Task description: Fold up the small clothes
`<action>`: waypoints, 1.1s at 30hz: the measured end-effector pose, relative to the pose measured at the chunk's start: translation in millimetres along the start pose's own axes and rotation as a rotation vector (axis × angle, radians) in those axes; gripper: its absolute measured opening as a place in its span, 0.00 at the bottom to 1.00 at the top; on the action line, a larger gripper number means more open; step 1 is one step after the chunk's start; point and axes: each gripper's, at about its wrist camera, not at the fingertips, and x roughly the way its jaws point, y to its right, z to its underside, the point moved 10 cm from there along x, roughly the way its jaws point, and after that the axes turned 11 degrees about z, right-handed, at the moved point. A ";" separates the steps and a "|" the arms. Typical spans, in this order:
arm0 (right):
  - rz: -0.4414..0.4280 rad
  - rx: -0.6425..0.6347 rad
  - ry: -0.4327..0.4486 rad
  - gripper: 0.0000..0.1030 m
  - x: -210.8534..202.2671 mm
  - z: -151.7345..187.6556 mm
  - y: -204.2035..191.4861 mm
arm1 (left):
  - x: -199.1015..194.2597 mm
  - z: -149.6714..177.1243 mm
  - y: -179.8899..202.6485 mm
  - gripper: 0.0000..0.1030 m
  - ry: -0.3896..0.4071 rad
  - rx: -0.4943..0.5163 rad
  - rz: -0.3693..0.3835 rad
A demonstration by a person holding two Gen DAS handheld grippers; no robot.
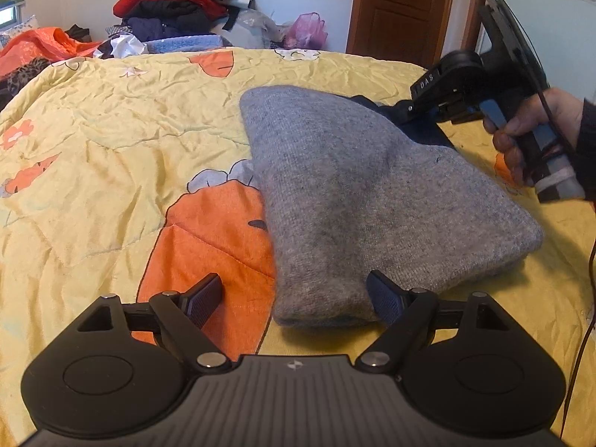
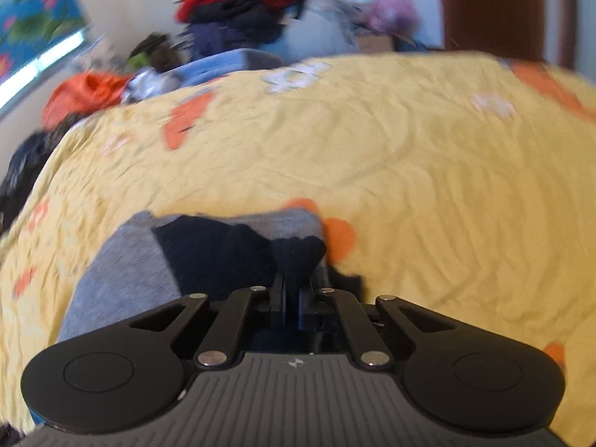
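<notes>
A folded grey knitted garment (image 1: 354, 193) lies on a crumpled yellow quilt with orange and white flower prints (image 1: 111, 141), right of the quilt's middle in the left wrist view. Its near end sits between the spread fingers of the left gripper (image 1: 294, 298); the right fingertip (image 1: 380, 298) touches the knit's near right edge, while the left fingertip stands apart from the cloth, over an orange patch. This claw is released and holds nothing.

At the garment's far right, a dark navy part of the cloth (image 1: 428, 123) shows from under the grey. The right gripper (image 1: 404, 110), carried by the person's right hand (image 1: 536, 134), reaches in from the right and meets that navy edge. In the blurred right wrist view its jaws are clenched close together on the navy fabric (image 2: 238, 257), with grey knit to the left.

Far beyond the quilt stand a heap of red, black and blue clothes (image 1: 178, 3) and a brown wooden door (image 1: 402, 7).
</notes>
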 end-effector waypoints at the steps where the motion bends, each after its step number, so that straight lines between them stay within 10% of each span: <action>1: -0.008 0.011 0.006 0.08 0.8 1.3 0.8 | -0.4 -1.0 -0.4 0.83 -0.002 -0.007 0.008; 8: -0.124 0.099 -0.027 0.39 -37.7 13.9 -6.1 | -21.3 -12.9 -11.9 0.83 0.042 -0.098 0.102; 15: -0.123 -0.008 -0.061 0.37 -62.5 56.6 -7.4 | -4.2 -22.9 -19.7 0.83 0.022 -0.201 0.134; 21: -0.129 -0.080 -0.027 0.11 -63.5 64.4 -14.0 | 21.1 -27.3 -2.0 0.83 -0.028 -0.206 0.158; 25: -0.215 0.095 -0.072 0.13 -59.7 68.9 9.6 | 20.4 -28.0 -6.1 0.83 -0.032 -0.226 0.180; 31: -0.255 0.160 -0.086 0.65 -100.9 91.5 14.0 | 8.2 -21.7 -17.3 0.82 -0.043 -0.309 0.245; 33: -0.241 0.137 -0.125 0.64 -106.5 109.5 16.0 | 8.3 -20.6 -15.1 0.82 -0.044 -0.297 0.255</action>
